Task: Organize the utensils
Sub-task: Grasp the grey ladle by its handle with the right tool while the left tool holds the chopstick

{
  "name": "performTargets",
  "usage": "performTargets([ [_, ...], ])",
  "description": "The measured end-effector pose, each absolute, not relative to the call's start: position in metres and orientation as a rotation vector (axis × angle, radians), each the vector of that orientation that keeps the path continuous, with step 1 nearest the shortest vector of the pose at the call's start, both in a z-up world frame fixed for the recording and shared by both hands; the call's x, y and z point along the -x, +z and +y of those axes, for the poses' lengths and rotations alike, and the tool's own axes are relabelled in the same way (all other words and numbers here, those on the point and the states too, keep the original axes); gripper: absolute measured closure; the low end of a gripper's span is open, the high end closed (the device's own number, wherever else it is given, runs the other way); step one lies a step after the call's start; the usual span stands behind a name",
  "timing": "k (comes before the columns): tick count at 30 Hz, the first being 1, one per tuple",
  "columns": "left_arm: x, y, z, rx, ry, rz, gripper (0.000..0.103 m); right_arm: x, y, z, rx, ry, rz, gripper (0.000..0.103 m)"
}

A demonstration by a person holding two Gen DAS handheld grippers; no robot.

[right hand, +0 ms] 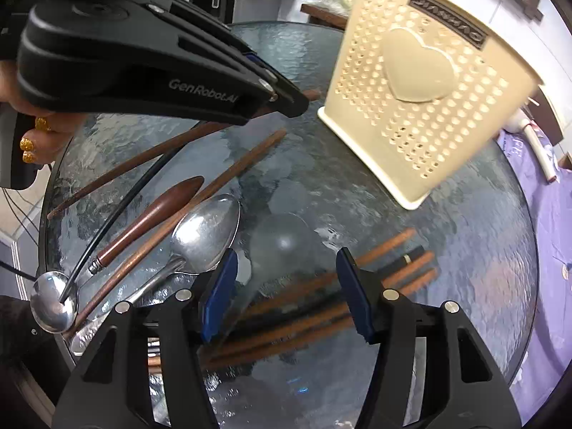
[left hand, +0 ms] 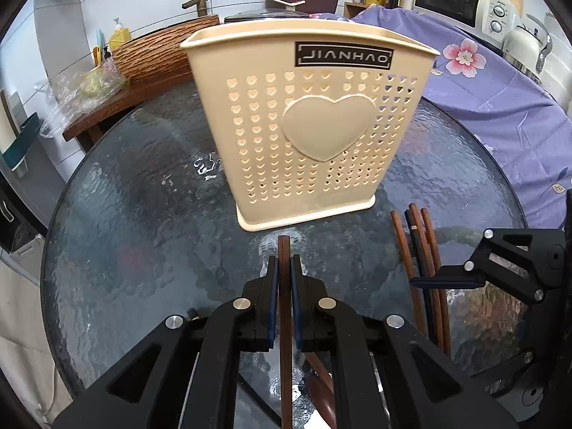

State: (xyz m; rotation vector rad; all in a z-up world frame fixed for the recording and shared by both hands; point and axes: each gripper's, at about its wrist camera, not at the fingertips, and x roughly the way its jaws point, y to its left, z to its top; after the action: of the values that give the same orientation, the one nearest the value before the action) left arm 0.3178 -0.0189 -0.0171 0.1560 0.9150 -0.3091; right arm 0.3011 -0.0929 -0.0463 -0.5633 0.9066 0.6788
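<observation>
While the left gripper (left hand: pixel 284 271) pinches one brown wooden chopstick (left hand: pixel 284 250), its long axis points straight at the cream perforated plastic holder (left hand: pixel 307 121) just ahead. Right gripper (right hand: pixel 286 271) hangs open over the bundle of brown chopsticks (right hand: pixel 307 307).

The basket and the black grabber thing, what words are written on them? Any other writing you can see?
"JIANHAO": black label near the top of the cream utensil basket, clear in the left wrist view; mirrored and blurred in the right wrist view.
"GenRobot.AI": pale letters on the side of the left gripper, which is shut on a chopstick.
The microwave dial markings are too small to read.
</observation>
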Motion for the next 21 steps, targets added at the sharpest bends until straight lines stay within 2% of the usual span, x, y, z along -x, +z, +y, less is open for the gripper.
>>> performTargets([
  [12, -0.319, -0.011, -0.011, -0.132, -0.307, 0.912, 0.096, -0.333, -0.045, -0.085, 0.429, 0.729, 1.021, 0.051],
  [15, -0.318, -0.011, -0.012, -0.132, -0.308, 0.911, 0.096, -0.335, -0.044, -0.083, 0.429, 0.728, 1.024, 0.057],
  [16, -0.317, -0.010, -0.011, -0.132, -0.307, 0.910, 0.096, -0.335, -0.043, -0.081, 0.431, 0.729, 1.024, 0.064],
  [17, -0.317, -0.010, -0.011, -0.132, -0.306, 0.909, 0.096, -0.334, -0.045, -0.083, 0.429, 0.730, 1.022, 0.066],
  [21, -0.316, -0.009, -0.012, -0.133, -0.305, 0.906, 0.096, -0.332, -0.044, -0.084, 0.412, 0.719, 1.022, 0.066],
])
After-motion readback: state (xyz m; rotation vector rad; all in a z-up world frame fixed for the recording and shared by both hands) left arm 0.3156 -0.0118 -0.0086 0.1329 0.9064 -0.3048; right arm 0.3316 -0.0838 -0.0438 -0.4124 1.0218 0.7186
